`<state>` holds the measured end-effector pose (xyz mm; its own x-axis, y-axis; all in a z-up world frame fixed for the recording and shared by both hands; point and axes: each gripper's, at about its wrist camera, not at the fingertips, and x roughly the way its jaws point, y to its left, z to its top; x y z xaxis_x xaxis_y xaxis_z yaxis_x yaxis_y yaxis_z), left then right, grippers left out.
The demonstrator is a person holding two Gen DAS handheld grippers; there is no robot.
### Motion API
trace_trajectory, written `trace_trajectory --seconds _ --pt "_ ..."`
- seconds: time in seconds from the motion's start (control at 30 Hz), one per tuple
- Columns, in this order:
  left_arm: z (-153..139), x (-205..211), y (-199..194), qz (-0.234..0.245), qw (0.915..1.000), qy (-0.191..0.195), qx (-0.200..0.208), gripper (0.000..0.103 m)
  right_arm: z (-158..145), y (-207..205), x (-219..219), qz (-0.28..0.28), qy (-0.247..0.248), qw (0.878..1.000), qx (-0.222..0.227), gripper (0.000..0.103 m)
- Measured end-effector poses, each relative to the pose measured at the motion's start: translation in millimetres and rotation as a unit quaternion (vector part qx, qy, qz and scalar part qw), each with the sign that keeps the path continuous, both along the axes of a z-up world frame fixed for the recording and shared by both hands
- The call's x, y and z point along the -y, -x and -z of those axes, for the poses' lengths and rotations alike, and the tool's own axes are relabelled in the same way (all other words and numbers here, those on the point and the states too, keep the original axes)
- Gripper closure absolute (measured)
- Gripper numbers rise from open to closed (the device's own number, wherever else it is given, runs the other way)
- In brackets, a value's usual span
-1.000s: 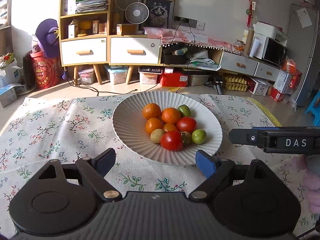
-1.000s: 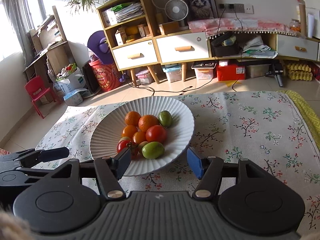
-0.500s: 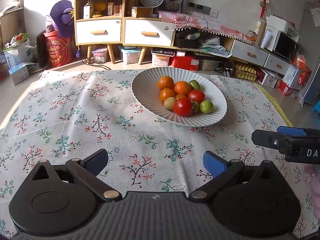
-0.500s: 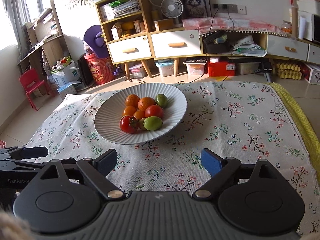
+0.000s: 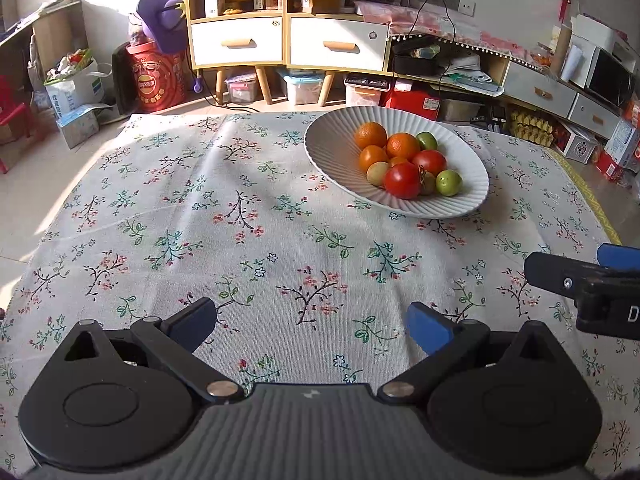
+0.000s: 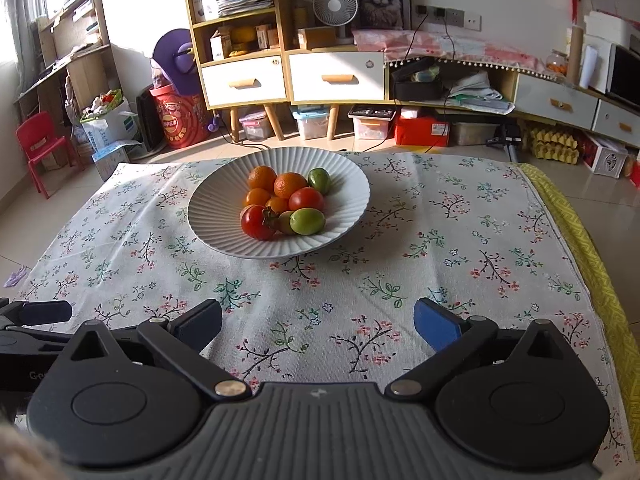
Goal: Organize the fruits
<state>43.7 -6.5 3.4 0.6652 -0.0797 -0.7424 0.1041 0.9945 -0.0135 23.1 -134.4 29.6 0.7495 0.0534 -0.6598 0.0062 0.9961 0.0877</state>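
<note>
1. Left gripper (image 5: 310, 320): jaws spread wide, nothing between them but bare cloth. They have just been opening.
2. Right gripper (image 6: 318, 320): jaws likewise spread wide and empty, having just been opening over the floral tablecloth (image 6: 460, 240).
3. In the left wrist view the right gripper's black finger shows at the near right edge, low over the cloth and apart from the left one. In the right wrist view a dark finger of the left gripper juts in at the near left edge.
4. Ribbed white plate (image 6: 224, 216): sits on the tablecloth, well beyond both pairs of jaws. From the left gripper it lies far and to the right; from the right gripper it lies far and slightly left of centre. Neither gripper touches it.
5. Fruit is heaped together on the plate: oranges (image 6: 290, 184) at the far side, a red tomato (image 6: 258, 222) with a dried calyx at the near edge, a second tomato (image 6: 306, 199) mid-pile, a green fruit (image 6: 307, 221) near right, another green fruit (image 6: 319, 180) far right. A pale yellowish fruit (image 5: 377, 173) shows in the left wrist view.
6. Beyond the table: floor, then wooden drawer units (image 6: 288, 76) along the wall, a small fan (image 6: 335, 5) on top.
</note>
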Motion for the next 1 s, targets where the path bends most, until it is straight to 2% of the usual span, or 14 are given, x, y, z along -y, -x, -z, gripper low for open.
trace_trajectory --seconds 0.47,1.0 --pt "8 -3 -2 -0.018 0.9997 -0.018 -0.008 0.006 14 -3 -14 0.001 0.039 0.999 -0.019 0.001" --pt "5 -3 -1 -0.019 0.9995 -0.026 0.001 0.006 15 -2 -23 -0.008 0.047 0.999 -0.026 0.001"
